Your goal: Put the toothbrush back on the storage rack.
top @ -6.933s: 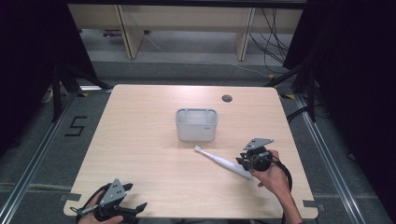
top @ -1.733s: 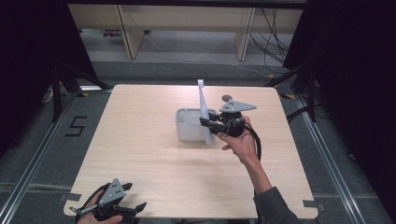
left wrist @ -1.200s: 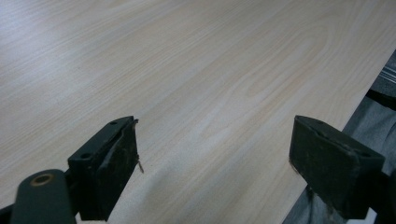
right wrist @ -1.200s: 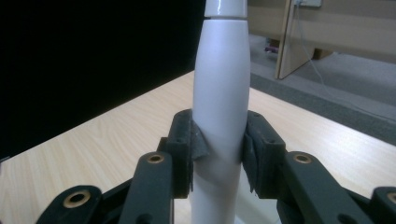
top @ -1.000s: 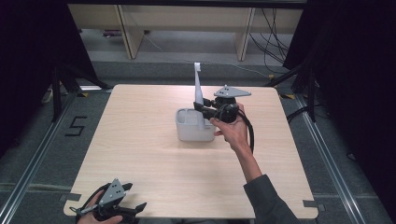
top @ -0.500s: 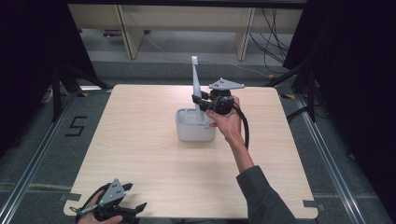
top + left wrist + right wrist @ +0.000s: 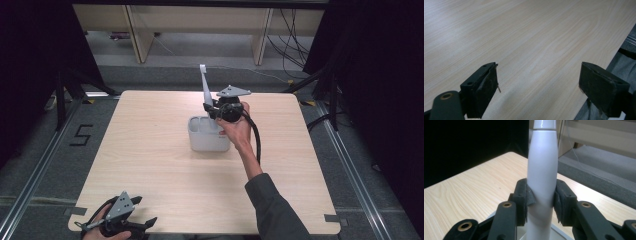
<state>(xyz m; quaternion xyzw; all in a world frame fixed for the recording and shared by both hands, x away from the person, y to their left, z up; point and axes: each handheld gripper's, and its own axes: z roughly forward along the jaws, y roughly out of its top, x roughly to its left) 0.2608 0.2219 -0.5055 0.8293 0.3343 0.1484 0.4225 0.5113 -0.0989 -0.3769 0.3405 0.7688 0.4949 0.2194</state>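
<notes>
As the right gripper (image 7: 209, 111) hangs over the middle of the pale wooden table (image 7: 150, 165), its jaws pinch the body of a white electric toothbrush (image 7: 206, 90), held nearly upright with the brush head at twelve o'clock and the butt pointing down into a white holder cup (image 7: 207, 135). From the right gripper view, the two black pads (image 7: 522, 200) press on the white handle (image 7: 541, 182) from nine and three o'clock, low on its thick part, with the cup's rim just visible beneath.

The step in hand appears to be standing the brush in the cup. Doing it well likely means keeping the handle vertical, centring the butt over the chosen compartment rather than the divider, and lowering slowly until it bottoms out before easing the pads apart. Releasing while the handle leans toward the rim could tip it or shove the light cup.

At the table's seven o'clock corner the left gripper (image 7: 127, 227) rests in the person's hand, its jaws spread wide over bare wood with nothing between them, as the left gripper view confirms.

A large "5" (image 7: 82, 135) marked on the floor at nine o'clock is the only legible writing; no brand can be read on the brush or cup.
</notes>
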